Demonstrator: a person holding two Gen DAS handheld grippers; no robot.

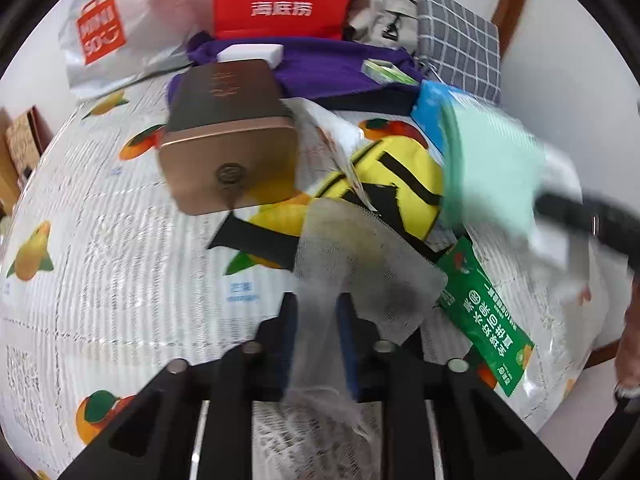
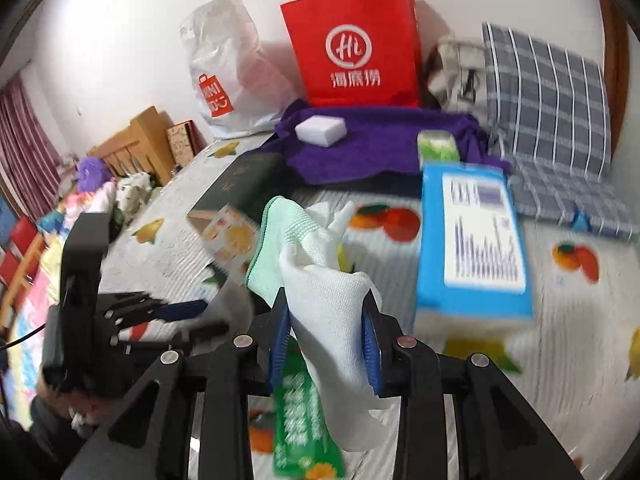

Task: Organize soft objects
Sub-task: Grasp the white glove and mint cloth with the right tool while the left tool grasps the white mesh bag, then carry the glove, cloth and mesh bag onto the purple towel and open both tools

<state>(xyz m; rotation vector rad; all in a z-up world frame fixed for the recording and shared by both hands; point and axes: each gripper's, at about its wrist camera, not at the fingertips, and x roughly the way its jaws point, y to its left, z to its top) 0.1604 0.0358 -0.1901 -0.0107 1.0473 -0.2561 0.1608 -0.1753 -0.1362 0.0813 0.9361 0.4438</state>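
Note:
My left gripper (image 1: 316,316) is shut on a thin white gauze cloth (image 1: 360,264) and holds it above the fruit-print table cover; the gripper also shows at the left of the right wrist view (image 2: 208,314). My right gripper (image 2: 326,320) is shut on a white cloth (image 2: 336,312) with a mint green cloth (image 2: 276,240) bunched against it; the cloths also show blurred in the left wrist view (image 1: 496,168). A purple towel (image 2: 380,144) lies at the back with a white sponge (image 2: 320,130) on it. A yellow and black soft pouch (image 1: 396,184) lies mid-table.
A bronze tin box (image 1: 228,140), a blue box (image 2: 472,240) and a green snack packet (image 1: 484,316) lie on the table. A red paper bag (image 2: 356,48), a white plastic bag (image 2: 224,76) and a grey plaid cushion (image 2: 548,96) stand at the back.

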